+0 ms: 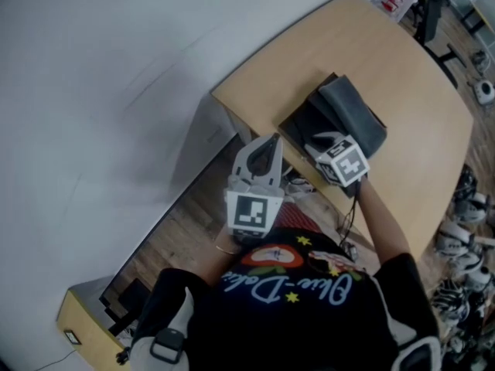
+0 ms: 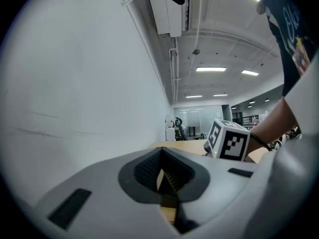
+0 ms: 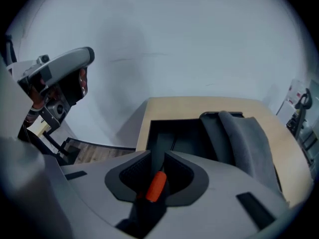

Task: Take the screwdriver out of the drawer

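My right gripper (image 3: 157, 176) is shut on the screwdriver (image 3: 156, 185), whose orange handle shows between the jaws. It hangs over the near edge of the open black drawer (image 3: 172, 133), which rests on the wooden desk (image 1: 402, 76). In the head view the right gripper (image 1: 321, 141) is at the drawer (image 1: 305, 126) front. The left gripper (image 1: 272, 139) floats beside the desk's near corner, raised and pointing level. Its jaws (image 2: 162, 176) stand shut with nothing between them.
A grey folded cloth (image 1: 352, 114) lies over the drawer's right part. A white wall runs along the left. Below are a wooden floor and a low cabinet (image 1: 77, 319). Shoes and chair bases (image 1: 464, 238) crowd the right edge.
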{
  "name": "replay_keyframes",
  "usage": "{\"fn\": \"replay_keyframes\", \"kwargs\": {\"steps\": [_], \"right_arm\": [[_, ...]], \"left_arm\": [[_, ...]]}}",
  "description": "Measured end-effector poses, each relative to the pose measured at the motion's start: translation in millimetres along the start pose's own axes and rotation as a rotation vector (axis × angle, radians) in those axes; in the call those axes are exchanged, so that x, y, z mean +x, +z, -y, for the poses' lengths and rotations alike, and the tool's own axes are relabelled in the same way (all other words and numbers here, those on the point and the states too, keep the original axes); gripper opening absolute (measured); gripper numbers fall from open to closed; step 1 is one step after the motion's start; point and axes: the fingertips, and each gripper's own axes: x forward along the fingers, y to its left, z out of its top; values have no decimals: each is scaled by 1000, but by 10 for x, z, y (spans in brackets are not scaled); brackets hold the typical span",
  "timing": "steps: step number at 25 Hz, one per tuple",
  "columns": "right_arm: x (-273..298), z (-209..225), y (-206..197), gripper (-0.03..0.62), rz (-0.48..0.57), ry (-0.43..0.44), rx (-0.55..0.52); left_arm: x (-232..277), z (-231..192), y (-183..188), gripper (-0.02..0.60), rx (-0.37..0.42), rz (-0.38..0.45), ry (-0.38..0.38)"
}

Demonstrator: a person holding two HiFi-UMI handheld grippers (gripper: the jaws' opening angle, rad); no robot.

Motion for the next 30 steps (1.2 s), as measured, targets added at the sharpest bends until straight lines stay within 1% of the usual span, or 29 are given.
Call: {"fn": "replay_keyframes", "kwargs": {"steps": [4,6,12,16,19,24,28,30], "right_arm": [[202,52,-84,88,-99,34,-15],[271,74,-133,91,-138,47,-8],[468,108,-213,91,-198,67,12],[577,148,-277,91,-247,53,11],[619,182,-268,91,-263,38,1],[649,158,-267,89,-282,50,45],[653,170,-260,89,-293,50,38],[655,168,-256,89,-280,49,52]], "left_arm": [[77,-101,-35,0,-26,-5,30],[101,-126,-44,0,-34,-5,36],[142,-216,-65,0,-47,0,61],[125,-266,-53,0,-56,6,78],[98,-309,-60,0,-68,9,95],[66,-369,-71,0,-68,1,116],[54,-374,-65,0,-71,4,126],[44,-354,-59,0,-68,3,127]]}}
